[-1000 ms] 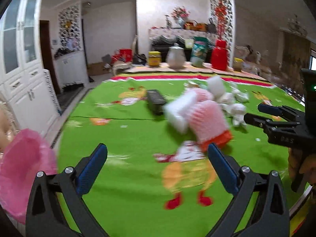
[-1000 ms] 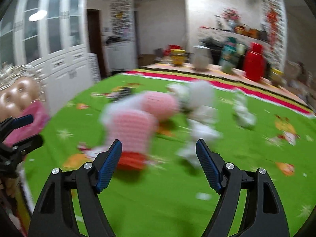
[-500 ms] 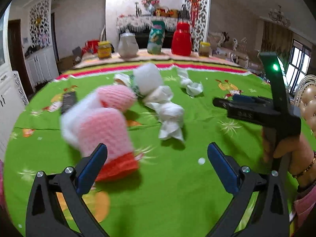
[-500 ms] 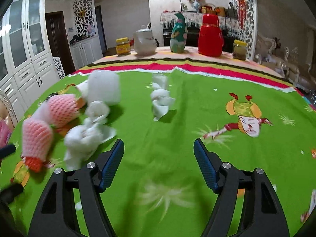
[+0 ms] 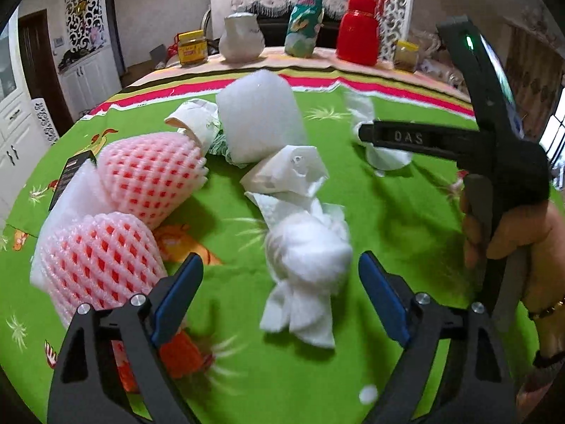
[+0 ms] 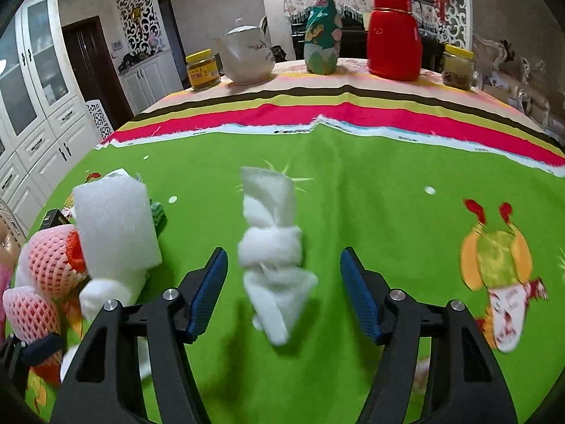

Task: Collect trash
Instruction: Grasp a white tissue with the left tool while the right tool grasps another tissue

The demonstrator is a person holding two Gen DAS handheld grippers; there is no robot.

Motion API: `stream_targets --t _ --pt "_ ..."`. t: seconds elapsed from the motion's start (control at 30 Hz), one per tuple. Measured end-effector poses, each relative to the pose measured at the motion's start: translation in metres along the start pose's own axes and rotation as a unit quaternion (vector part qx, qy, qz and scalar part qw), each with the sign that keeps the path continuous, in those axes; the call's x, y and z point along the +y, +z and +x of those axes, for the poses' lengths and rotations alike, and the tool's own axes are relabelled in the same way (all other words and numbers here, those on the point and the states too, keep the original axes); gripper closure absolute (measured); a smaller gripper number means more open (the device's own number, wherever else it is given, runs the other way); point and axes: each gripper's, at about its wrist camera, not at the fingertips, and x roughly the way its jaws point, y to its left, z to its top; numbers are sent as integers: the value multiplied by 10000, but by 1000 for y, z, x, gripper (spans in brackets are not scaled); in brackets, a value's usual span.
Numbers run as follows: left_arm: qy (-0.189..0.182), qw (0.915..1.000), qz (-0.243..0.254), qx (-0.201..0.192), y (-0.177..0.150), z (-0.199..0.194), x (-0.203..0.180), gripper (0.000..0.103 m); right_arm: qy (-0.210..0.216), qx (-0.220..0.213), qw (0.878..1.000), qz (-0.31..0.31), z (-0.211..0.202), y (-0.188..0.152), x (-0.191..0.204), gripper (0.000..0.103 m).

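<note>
Trash lies on a green tablecloth (image 5: 388, 219). My left gripper (image 5: 280, 282) is open, its fingers either side of a crumpled white tissue wad (image 5: 307, 254). Beside it lie two pink foam fruit nets (image 5: 95, 258), a white foam sleeve (image 5: 257, 113) and a folded paper scrap (image 5: 289, 173). My right gripper (image 6: 284, 282) is open around a twisted white tissue (image 6: 272, 247). That gripper also shows in the left wrist view (image 5: 367, 132), over the same tissue (image 5: 386, 157). The foam sleeve (image 6: 113, 226) and nets (image 6: 49, 265) sit to its left.
At the table's far edge stand a yellow-lidded jar (image 6: 203, 70), a white teapot (image 6: 247, 54), a green bag (image 6: 321, 44), a red thermos (image 6: 393, 47) and another jar (image 6: 457, 67). A black remote (image 5: 70, 173) lies behind the nets. White cabinets stand left.
Both grippers swung right and moved in closer. The left now frames the tissue wad instead of the pink nets; the right now frames the twisted tissue. Both stayed open.
</note>
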Motion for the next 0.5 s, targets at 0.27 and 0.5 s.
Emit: stream_targets --t 0.27,0.5 --pt "5 9995 18 302 11 27 -5 47 -110 275 9996 8 14 2 3 74" --pt "-489 9985 199 112 -8 4 3 66 13 -21 10000 96 -34 -29 -2 76"
